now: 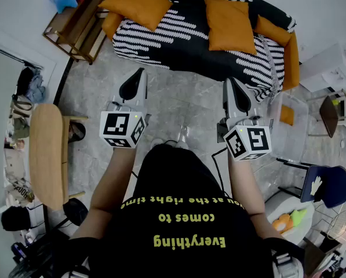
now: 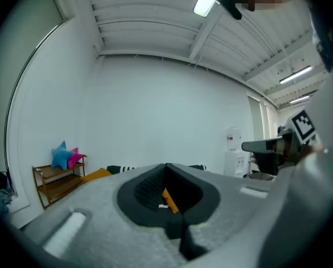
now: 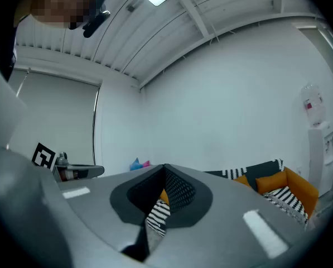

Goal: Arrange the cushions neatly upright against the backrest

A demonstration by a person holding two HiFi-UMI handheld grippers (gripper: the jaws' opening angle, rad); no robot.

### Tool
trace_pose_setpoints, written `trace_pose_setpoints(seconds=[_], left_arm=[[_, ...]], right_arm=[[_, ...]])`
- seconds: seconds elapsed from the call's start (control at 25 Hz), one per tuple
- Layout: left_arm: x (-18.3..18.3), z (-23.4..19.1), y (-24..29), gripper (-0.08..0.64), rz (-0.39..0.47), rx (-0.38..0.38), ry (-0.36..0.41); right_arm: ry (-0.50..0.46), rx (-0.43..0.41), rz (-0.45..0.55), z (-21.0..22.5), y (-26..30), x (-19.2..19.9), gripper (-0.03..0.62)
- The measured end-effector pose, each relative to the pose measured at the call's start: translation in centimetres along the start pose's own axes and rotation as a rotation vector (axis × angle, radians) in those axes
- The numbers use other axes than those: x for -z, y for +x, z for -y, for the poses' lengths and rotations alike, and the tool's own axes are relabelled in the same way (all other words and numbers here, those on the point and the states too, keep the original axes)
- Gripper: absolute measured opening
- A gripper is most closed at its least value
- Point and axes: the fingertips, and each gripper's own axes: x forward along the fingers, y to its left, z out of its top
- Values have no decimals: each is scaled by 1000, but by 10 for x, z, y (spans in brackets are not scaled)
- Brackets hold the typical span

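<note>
Above grey floor (image 1: 184, 104) facing the striped sofa (image 1: 187, 36), left gripper (image 1: 139, 73) and right gripper (image 1: 228, 82) have fingers closed.

The person is stretching both arms out in front, the left forearm (image 1: 110, 181) and right forearm (image 1: 247, 181) running side by side, well apart. The left gripper (image 1: 140, 72) is pointing forward, roughly level, with its jaws pressed together on nothing. The right gripper (image 1: 228, 81) is pointing the same way, its jaws likewise closed and empty.

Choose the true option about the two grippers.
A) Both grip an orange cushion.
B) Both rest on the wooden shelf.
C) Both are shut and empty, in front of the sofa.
C: the left gripper and right gripper are shut over the floor, short of the sofa.
</note>
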Motion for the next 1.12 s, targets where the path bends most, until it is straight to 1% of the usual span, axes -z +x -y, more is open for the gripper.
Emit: trace_pose_setpoints(seconds=[0.24,0.48,0.72,0.92,1.12], left_arm=[[-3,2,1,-2,-5,-3,4],[-8,3,1,-2,7,-8,2],[-15,2,2,-2,19,-9,0],[-13,-5,8,-2,20,-8,-9],[-7,-21,30,-2,16,-4,-24]], right_arm=[[-10,-7,7,0,-2,-7,11],[1,-33,45,-5,-8,-20,11],[1,-45,23,-7,-4,-12,11],[-4,-56,4,-12,8,-7,11],[-14,-34,-2,-1,27,-5,11]])
